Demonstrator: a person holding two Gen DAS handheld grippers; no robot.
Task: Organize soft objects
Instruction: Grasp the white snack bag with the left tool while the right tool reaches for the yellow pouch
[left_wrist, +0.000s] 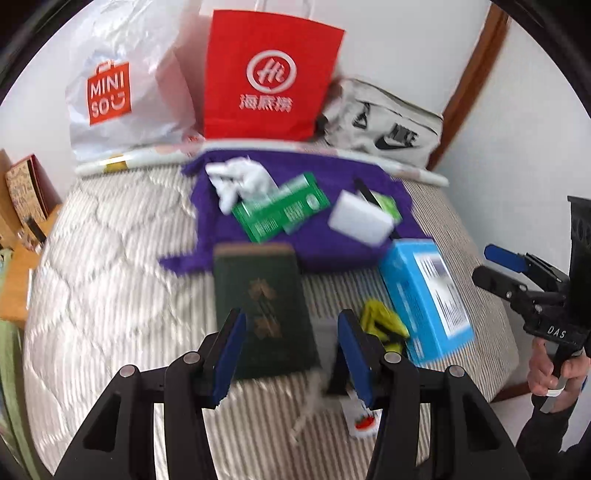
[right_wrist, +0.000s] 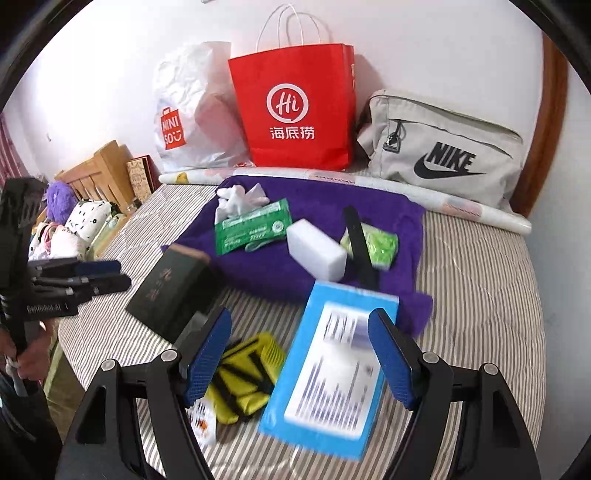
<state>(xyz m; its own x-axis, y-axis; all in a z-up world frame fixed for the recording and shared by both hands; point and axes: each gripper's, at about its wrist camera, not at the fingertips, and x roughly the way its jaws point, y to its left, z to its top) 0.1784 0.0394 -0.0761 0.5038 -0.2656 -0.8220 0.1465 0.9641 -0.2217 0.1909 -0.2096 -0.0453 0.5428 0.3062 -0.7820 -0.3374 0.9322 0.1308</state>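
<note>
1. Far left, the left gripper (left_wrist: 291, 354) hangs over the striped mattress (left_wrist: 110, 277), jaws apart and nothing between the pads. The dark green book (left_wrist: 264, 306) lies flat just past its fingertips, one corner resting on the purple towel (left_wrist: 258, 225).
2. That towel is spread flat across the middle of the bed, and it looks to be serving as the collecting spot: the soft items sit on it together.
3. On its left part lies the green tissue pack (right_wrist: 253, 230), a white tissue (right_wrist: 240, 197) puffing out of its top end, well ahead of both grippers.
4. Just right of the pack is the white sponge block (right_wrist: 316, 249), then a light green packet (right_wrist: 380, 245) with a black strip (right_wrist: 360, 247) lying across it.
5. Nearer, off the towel, a yellow and black soft item (right_wrist: 243, 376) lies crumpled on the mattress, close under the right gripper's left finger.
6. The blue box (right_wrist: 332, 369) lies flat between the fingers of the right gripper (right_wrist: 303, 363) but below them, untouched; those jaws stand wide and empty.
7. Along the wall stand a white shopping bag (right_wrist: 192, 114), a red paper bag (right_wrist: 295, 110) and a grey pouch (right_wrist: 443, 151), upright and out of reach.
</note>
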